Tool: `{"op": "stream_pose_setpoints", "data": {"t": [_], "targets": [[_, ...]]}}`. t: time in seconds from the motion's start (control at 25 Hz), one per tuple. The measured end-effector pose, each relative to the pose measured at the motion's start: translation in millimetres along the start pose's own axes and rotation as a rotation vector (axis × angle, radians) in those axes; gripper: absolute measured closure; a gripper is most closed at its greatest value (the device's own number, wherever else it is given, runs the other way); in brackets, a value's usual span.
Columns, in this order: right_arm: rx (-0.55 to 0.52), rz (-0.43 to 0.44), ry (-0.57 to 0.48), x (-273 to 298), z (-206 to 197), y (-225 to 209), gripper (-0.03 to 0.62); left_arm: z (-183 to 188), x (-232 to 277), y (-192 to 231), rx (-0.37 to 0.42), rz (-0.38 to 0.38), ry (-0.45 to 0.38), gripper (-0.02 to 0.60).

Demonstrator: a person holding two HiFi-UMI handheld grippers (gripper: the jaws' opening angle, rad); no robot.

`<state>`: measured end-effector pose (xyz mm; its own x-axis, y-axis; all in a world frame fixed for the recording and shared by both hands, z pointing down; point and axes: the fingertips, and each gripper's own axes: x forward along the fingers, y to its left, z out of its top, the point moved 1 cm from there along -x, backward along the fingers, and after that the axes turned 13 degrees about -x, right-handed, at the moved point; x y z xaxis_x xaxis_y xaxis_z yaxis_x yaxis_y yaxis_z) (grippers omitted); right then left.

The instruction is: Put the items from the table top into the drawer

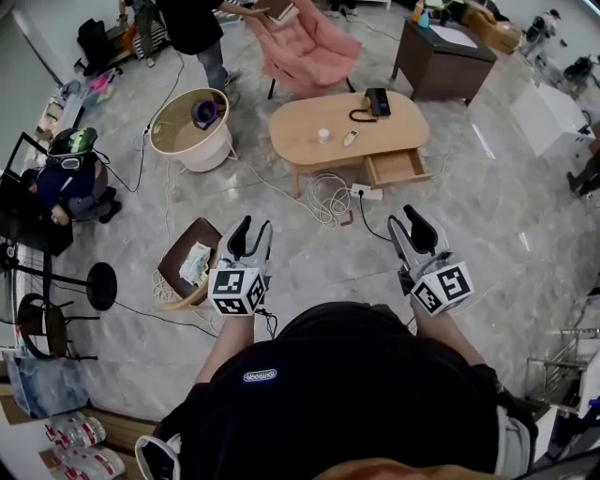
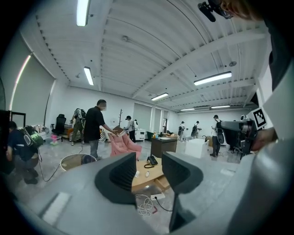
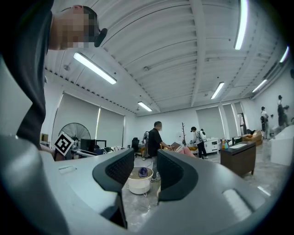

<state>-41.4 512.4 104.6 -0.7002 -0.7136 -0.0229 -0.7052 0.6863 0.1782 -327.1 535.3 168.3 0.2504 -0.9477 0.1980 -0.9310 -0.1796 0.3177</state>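
Operator stands well back from the oval wooden table (image 1: pixel 300 127), both grippers held out ahead of the chest.

- Left gripper (image 1: pixel 251 232): jaws parted, nothing between them.
- Right gripper (image 1: pixel 408 225): likewise released, gripping nothing.
- On the table top: black telephone (image 1: pixel 377 101), small white cup (image 1: pixel 323 136), pale mouse-shaped object (image 1: pixel 350 138) just beside the cup.
- Drawer (image 1: pixel 398 169): pulled out at the table's near right end.
- Floor between operator and table: tangle of white cable (image 1: pixel 328 197), with a power strip (image 1: pixel 367 193) just in front of the drawer.
- Left of the table: round white tub (image 1: pixel 202 155) with a purple thing inside.
- Nearer the operator: brown stool (image 1: pixel 178 248) bearing crumpled cloth.
- Beyond the table: pink armchair (image 1: pixel 305 42) and dark cabinet (image 1: pixel 441 56).
- One person (image 1: pixel 197 28) stands by the armchair. Another (image 1: pixel 70 178) crouches at far left.
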Motion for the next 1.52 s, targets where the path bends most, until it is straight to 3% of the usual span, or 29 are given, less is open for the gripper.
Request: {"op": "stream_pose_setpoints", "data": {"t": [0.32, 0.52, 0.88, 1.52], "targets": [[0.034, -0.058, 0.04, 0, -22, -11, 0.424, -13, 22, 10, -0.006, -0.027, 0.053, 0.403], [0.066, -0.076, 0.033, 18, -42, -34, 0.424, -16, 53, 12, 0.039, -0.027, 0.083, 0.396], [0.07, -0.008, 0.014, 105, -71, -98, 0.419, -4, 151, 32, 0.069, 0.04, 0.087, 0.387], [0.059, -0.031, 0.023, 165, -109, -180, 0.414, -4, 283, 13, 0.1, -0.022, 0.093, 0.385]]}}
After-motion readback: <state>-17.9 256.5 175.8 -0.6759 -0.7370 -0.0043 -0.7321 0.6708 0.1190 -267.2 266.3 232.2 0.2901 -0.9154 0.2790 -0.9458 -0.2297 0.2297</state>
